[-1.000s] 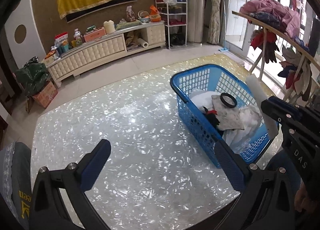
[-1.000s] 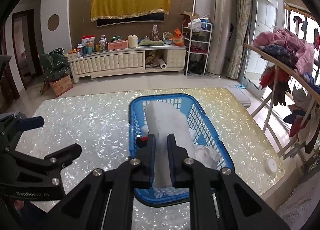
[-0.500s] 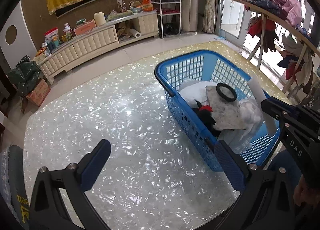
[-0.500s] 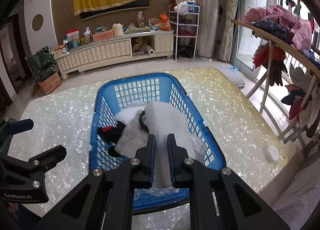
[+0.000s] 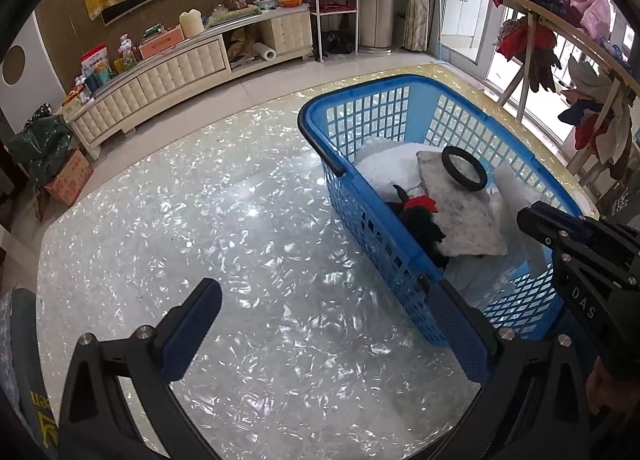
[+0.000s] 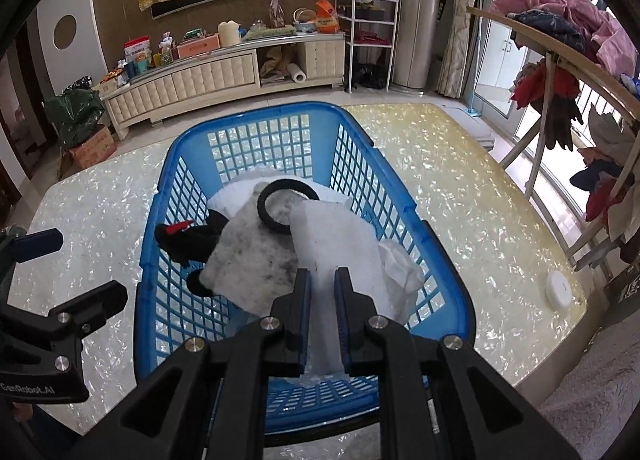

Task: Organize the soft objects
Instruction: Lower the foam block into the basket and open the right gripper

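the right gripper [image 6: 322, 280] is clenched on a white foam slab [image 6: 336, 244], its two fingers pinching the slab's near end while the rest slants up over the near right part of the blue basket [image 6: 256, 115]. under and beside the slab lie a speckled grey-white pad [image 6: 248, 256] with a black ring [image 6: 280, 205] on its far end, a black plush toy with a red patch [image 6: 180, 236] at the left wall and crumpled white cloth [image 6: 400, 264] at the right. the left gripper [image 5: 320, 308] hangs released, jaws wide apart, over the bare pearly table [image 5: 180, 219] just left of the basket's near corner.
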Demonstrator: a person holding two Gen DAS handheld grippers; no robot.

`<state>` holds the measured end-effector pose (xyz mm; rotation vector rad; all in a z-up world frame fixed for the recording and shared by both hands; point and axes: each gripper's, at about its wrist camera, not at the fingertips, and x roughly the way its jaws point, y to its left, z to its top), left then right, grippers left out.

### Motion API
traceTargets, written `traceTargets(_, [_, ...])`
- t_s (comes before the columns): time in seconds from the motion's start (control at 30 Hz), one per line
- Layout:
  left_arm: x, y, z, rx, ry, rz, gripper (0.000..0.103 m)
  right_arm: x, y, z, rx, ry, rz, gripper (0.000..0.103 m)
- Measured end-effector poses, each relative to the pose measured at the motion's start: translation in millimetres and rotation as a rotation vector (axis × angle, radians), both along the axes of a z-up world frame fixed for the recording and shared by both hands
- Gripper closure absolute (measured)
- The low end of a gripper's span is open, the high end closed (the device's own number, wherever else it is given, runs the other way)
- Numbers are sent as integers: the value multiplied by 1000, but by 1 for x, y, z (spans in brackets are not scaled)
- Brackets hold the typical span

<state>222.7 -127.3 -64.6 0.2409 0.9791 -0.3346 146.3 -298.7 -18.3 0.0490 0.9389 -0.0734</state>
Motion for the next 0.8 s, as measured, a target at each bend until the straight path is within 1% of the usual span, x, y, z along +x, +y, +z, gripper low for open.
traceTargets(0.3, [-1,0,2,-3,-3,-11,0,0,-2,-1,6,21,-1,92])
traceTargets(0.33, [-1,0,2,-2,-2,-11,0,0,-1,-1,6,25,-2,90])
traceTargets(0.4, [-1,0,0,1,2,-7,0,-1,-1,0,6,25,-5,80])
traceTargets(0.43, [-1,1,-1,2,4,-5,0,-1,-1,1,6,22,-4,76])
traceTargets(0.5, [-2,1,-1,3,5,-2,0,-1,-1,2,3,16,-6,58])
traceTargets(0.53, [-2,2,-2,3,6,0,0,-2,-2,3,11,13,-5,53])
traceTargets(0.57, [-2,2,-1,3,5,0,0,-2,-2,3,18,11,-5,42])
traceTargets(0.6, [-3,2,0,2,4,1,0,-2,-2,3,27,9,-2,36])
traceTargets(0.63, [-3,2,0,2,2,2,0,-2,-2,4,32,6,0,34])
traceTargets(0.7, [-4,3,2,1,-4,4,0,-2,-2,5,36,5,2,24])
traceTargets(0.8, [-4,4,4,-2,-11,11,0,-1,-1,7,44,1,11,14])
